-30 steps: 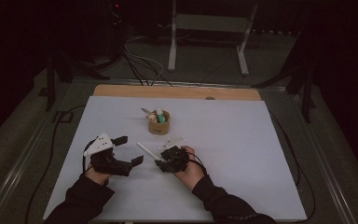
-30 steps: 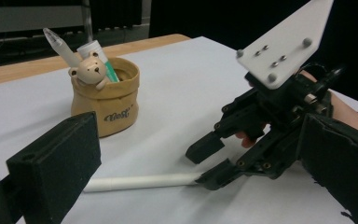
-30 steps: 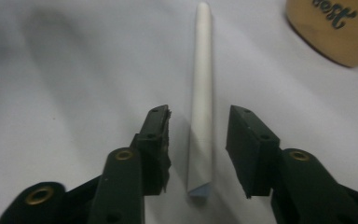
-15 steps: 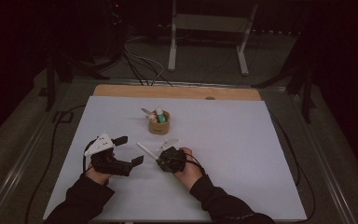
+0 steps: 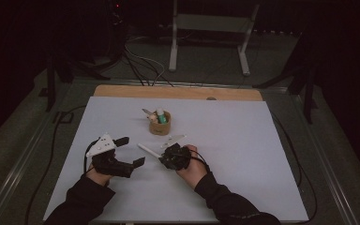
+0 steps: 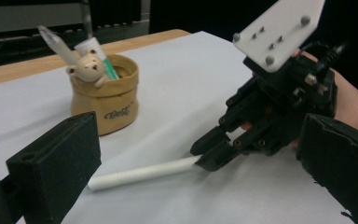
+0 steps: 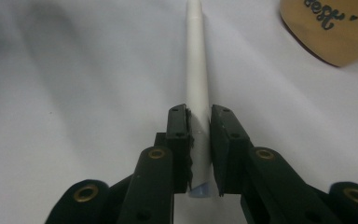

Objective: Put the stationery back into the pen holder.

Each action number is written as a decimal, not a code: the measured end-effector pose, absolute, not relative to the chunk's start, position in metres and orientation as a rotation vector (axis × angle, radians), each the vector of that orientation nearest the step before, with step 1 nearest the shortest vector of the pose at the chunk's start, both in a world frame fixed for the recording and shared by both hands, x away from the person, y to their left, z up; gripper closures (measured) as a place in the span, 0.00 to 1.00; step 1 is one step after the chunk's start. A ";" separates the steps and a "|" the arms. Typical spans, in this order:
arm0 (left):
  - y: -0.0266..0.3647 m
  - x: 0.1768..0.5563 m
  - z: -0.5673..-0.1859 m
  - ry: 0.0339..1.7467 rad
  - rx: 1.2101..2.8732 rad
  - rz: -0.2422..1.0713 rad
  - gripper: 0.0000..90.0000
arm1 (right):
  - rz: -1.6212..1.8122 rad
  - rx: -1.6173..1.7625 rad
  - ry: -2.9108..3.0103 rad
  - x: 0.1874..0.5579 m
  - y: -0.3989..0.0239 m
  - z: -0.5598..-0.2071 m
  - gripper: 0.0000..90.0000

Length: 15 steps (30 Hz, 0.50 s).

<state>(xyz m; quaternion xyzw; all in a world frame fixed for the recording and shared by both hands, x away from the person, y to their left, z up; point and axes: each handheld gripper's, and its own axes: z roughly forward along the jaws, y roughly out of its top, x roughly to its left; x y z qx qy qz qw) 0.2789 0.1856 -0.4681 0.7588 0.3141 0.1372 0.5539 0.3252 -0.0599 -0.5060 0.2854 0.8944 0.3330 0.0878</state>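
Right gripper view had it plain: the right hand-held gripper (image 7: 198, 126) was clamped on the near end of the white pen (image 7: 196, 70), jaws pinching it from both sides, the barrel running away across the white tabletop (image 7: 74, 70) with its far tip close to the tan pouch (image 7: 335, 28).

From the left gripper view, that pen (image 6: 142, 173) lay low, seemingly resting on the sheet, its free end toward the pouch (image 6: 106, 95), which already held a green-capped tube (image 6: 93, 52), a clear-ended pen (image 6: 56, 41) and a small bear figure (image 6: 86, 67). The left hand-held gripper (image 5: 127, 151) sat released, jaws wide apart and gripping nothing, further from the pouch (image 5: 160, 123) than the pen (image 5: 148, 150), waiting off to the side.

So my read was this: the grasp looked made, the pick-up half done. What seemed left was the lift, the carry to the pouch, tipping the pen upright and dropping it in beside the others. No sign yet that the pen had cleared the sheet; I couldn't tell for sure.
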 end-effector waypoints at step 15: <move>0.177 0.278 -0.471 0.677 1.847 0.331 0.01 | 1.091 0.886 2.658 0.319 -0.090 -0.491 0.87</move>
